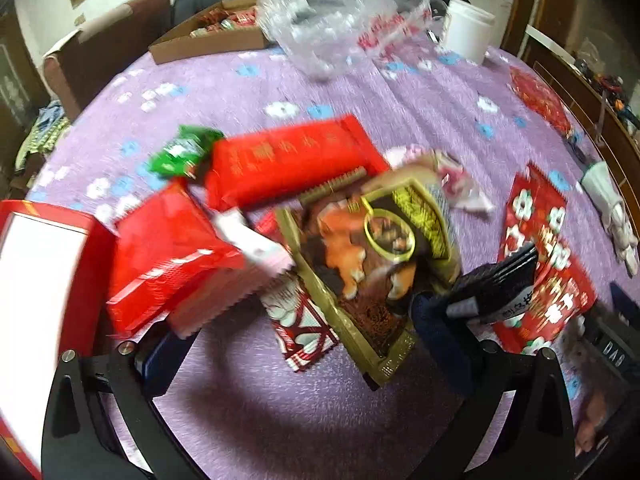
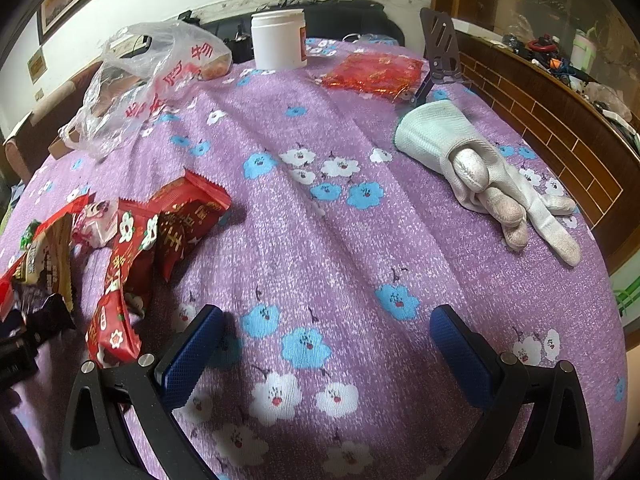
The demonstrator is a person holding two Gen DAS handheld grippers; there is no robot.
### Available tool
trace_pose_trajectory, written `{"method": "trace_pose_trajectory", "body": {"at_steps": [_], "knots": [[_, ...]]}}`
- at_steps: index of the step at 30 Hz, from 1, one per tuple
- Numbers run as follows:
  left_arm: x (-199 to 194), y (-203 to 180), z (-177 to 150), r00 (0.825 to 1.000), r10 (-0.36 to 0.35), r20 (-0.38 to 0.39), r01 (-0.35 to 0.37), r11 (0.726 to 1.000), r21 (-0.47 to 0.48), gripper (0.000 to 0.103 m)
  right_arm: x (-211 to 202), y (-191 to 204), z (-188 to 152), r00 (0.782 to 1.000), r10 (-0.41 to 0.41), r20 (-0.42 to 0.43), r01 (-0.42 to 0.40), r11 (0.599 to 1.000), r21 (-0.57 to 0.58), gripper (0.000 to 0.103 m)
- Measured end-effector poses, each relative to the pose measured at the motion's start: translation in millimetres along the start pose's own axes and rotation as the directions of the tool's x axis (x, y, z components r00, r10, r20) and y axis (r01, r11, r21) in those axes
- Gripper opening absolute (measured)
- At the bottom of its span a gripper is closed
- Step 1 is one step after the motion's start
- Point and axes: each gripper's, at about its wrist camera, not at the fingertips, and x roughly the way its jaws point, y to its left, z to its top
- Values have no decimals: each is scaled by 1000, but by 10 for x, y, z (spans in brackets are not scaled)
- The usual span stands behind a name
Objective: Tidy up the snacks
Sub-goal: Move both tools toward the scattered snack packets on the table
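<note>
Left tongs (image 1: 296,344): held low over the table (image 1: 248,92), pointing at a heap of snack packets. Jaws spread wide, pinching nothing. The view is motion-blurred, so whether the fingers touch any packet cannot be told.

Heap, left wrist view: a brown-and-gold packet (image 1: 372,264) lies uppermost between the fingers, its long axis running from the near edge away and slightly left. A long red packet (image 1: 288,160) lies behind it, long axis across the view, rising to the right. A green packet (image 1: 182,152) sits just beside its left end. A red box (image 1: 168,256) lies tilted at the left finger. A red-and-white packet (image 1: 304,332) lies partly under the brown one. A dark packet (image 1: 496,284) lies at the right finger, over a red flowered packet (image 1: 536,240).

Right tongs (image 2: 326,340): held low over bare cloth, jaws spread wide, empty. The red flowered packet lies crumpled to their left, well apart from the right finger.

Also on the table: a white glove (image 2: 472,164), a white jar (image 2: 278,40), a plastic bag (image 2: 148,72), a cardboard tray (image 1: 208,36) of packets at the far edge.
</note>
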Motion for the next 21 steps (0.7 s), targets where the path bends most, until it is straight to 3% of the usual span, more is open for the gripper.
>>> {"method": "trace_pose_trajectory", "body": {"at_steps": [4,10,13,21], "knots": [[-324,33,112,996,13,88,-15,1000,14,103,-43,-2,6,999,3,-48,-3,1000,-4,103],[-835,88,304,984,29,173,-40,997,62,103,-418,76,108,999,42,16,-41,998,-37,103],[-972,212,323,987,0,160,-14,996,87,103,-606,178,183,997,82,14,-81,996,-44,103],[-983,894,-22,997,52,63,-56,997,61,103,-889,450,138,991,129,-26,-131,984,-122,103]]}}
